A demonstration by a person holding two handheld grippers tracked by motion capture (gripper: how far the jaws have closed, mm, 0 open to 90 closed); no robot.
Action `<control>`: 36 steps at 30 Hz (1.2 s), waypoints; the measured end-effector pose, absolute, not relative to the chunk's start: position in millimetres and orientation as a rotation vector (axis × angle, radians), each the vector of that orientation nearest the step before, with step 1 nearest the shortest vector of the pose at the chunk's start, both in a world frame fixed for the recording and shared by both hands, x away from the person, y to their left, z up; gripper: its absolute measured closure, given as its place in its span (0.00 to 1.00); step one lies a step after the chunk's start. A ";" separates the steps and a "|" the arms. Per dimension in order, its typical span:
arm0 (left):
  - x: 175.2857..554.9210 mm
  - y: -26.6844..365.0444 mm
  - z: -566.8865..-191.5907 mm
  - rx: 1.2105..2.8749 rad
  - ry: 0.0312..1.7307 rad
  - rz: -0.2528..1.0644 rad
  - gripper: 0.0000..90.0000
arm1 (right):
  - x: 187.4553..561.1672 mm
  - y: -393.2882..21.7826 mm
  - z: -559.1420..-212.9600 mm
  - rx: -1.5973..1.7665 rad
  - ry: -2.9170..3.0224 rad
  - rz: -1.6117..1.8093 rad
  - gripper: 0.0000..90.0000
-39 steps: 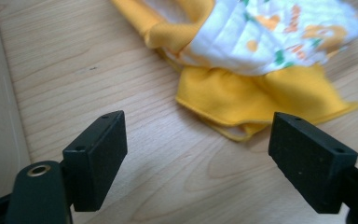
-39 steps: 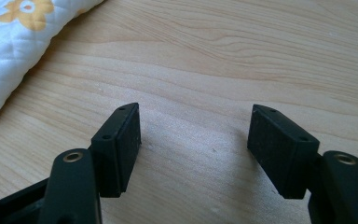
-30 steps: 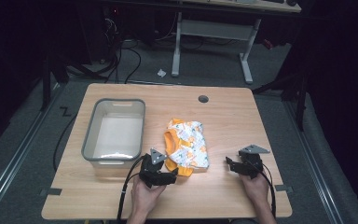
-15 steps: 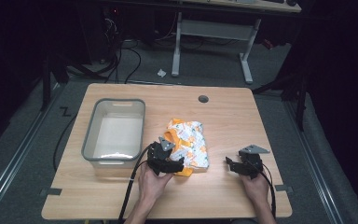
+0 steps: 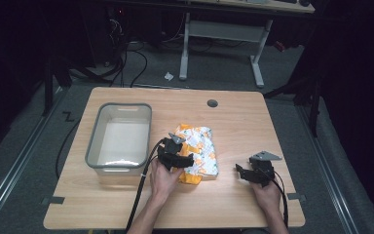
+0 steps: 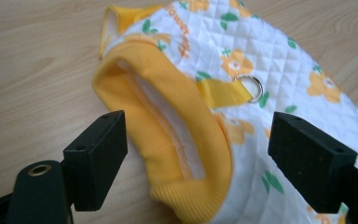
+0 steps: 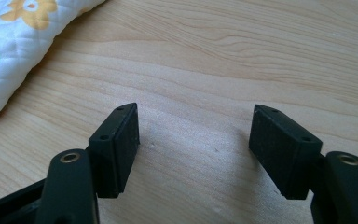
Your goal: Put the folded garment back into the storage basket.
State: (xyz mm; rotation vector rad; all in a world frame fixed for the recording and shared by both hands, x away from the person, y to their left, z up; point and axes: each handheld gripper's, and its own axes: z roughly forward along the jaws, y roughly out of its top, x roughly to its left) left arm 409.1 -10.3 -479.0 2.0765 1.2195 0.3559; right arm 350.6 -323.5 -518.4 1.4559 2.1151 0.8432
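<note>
A light wooden tabletop stands in a dark room. Toward its left edge sits a grey bin. At the middle, nearer the front edge, lies a quilted flowered garment. The left gripper has its jaws spread wide around the garment's yellow ribbed opening, not clamped. Toward the right edge, the right gripper hovers wide open over bare wood, holding nothing.
</note>
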 end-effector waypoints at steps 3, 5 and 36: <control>415.7 -12.9 -481.8 2.084 1.232 0.349 0.23 | 350.3 -323.3 -518.2 1.454 2.118 0.843 0.37; 419.3 -14.0 -485.2 2.082 1.244 0.339 0.23 | 350.4 -323.3 -518.3 1.454 2.118 0.844 0.37; 426.3 -26.0 -510.1 2.158 1.216 0.268 0.60 | 350.3 -323.1 -518.3 1.450 2.123 0.847 0.37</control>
